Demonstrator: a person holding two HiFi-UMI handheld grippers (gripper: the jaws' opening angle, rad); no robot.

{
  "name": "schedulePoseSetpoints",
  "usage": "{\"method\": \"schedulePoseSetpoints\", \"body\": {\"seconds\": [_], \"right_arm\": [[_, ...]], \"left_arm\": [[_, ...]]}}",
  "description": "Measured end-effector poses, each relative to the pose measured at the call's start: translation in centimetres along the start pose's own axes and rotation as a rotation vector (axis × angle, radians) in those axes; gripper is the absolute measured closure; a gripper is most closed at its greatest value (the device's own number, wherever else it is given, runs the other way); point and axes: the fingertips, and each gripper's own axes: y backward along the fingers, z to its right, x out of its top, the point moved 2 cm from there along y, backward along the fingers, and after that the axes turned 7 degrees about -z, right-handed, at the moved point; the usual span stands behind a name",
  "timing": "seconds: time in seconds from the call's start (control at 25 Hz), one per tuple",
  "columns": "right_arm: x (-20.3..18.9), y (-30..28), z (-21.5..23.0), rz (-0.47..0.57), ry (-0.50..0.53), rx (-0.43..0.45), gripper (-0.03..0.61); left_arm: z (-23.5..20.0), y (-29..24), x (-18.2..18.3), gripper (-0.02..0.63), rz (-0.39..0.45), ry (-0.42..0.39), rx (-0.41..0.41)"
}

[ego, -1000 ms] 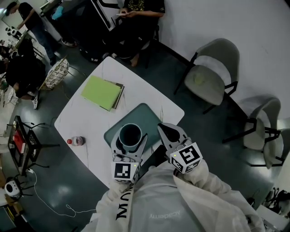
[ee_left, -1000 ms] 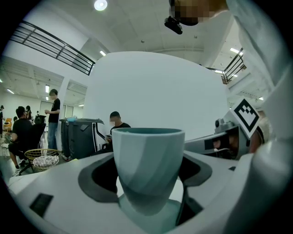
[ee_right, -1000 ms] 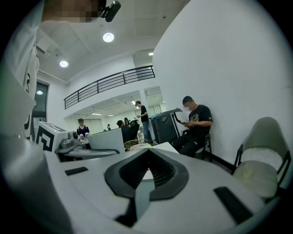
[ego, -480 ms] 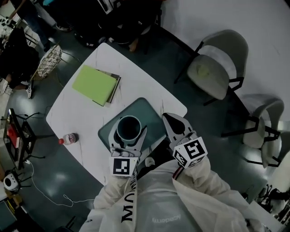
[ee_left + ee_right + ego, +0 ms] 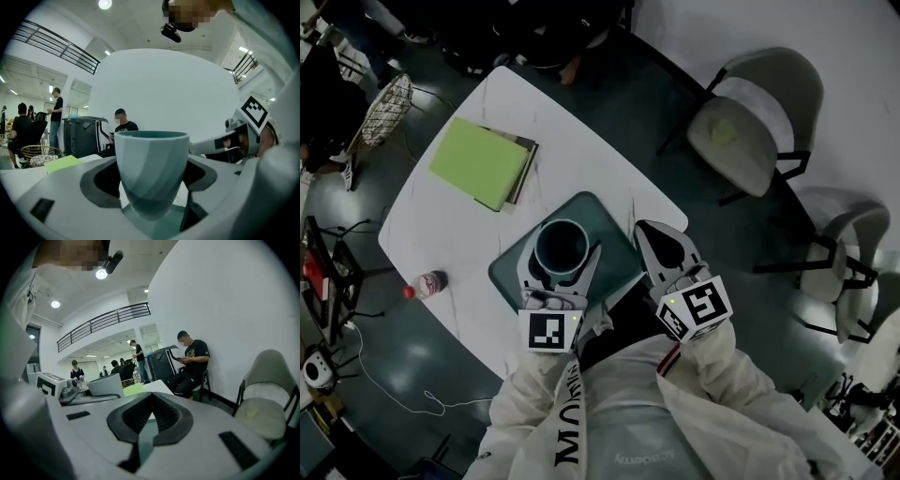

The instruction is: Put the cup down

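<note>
A teal cup (image 5: 562, 246) stands upright between the jaws of my left gripper (image 5: 560, 270), which is shut on its sides. It hangs over the middle of a dark teal mat (image 5: 598, 214) on the white table (image 5: 572, 141). In the left gripper view the cup (image 5: 151, 164) fills the centre, its base just over the mat (image 5: 164, 227); I cannot tell whether they touch. My right gripper (image 5: 662, 247) sits to the right of the cup at the mat's edge, shut and holding nothing. In the right gripper view that gripper (image 5: 149, 417) shows its pads pressed together, with the cup (image 5: 105, 385) at left.
A green folder (image 5: 480, 162) lies on the table's far left part, and a small bottle (image 5: 424, 283) lies at its left edge. Two grey chairs (image 5: 750, 122) (image 5: 844, 253) stand to the right. A wire basket (image 5: 382, 108) and seated people are beyond the table.
The left gripper has carried the cup from the mat's near edge farther in over its middle. The right gripper has kept beside it, still shut.
</note>
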Motion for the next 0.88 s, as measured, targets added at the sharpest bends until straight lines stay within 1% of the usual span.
{"method": "schedulePoseSetpoints", "body": {"seconds": [0.2,0.44,0.56,0.72,0.88], "right_arm": [[-0.1,-1.0,0.4,0.001,-0.004,0.003,0.574],[-0.2,-2.1,0.8,-0.006,-0.008,0.012,0.574],[-0.1,-2.5,1.1,-0.008,-0.008,0.014,0.572],[-0.4,-2.9,1.5,-0.013,-0.017,0.013,0.574],[-0.7,-3.3,2.2,-0.023,-0.026,0.014,0.574]], "left_arm": [[-0.4,-1.3,-0.4,0.23,-0.002,-0.03,-0.004],[-1.0,-2.7,-1.0,0.23,0.011,0.0,0.009],[-1.2,-3.4,-1.8,0.23,-0.018,-0.008,0.003],[-1.3,-4.5,-2.3,0.23,-0.015,-0.025,-0.009],[-1.4,-5.5,-2.9,0.23,-0.01,-0.012,-0.016]]}}
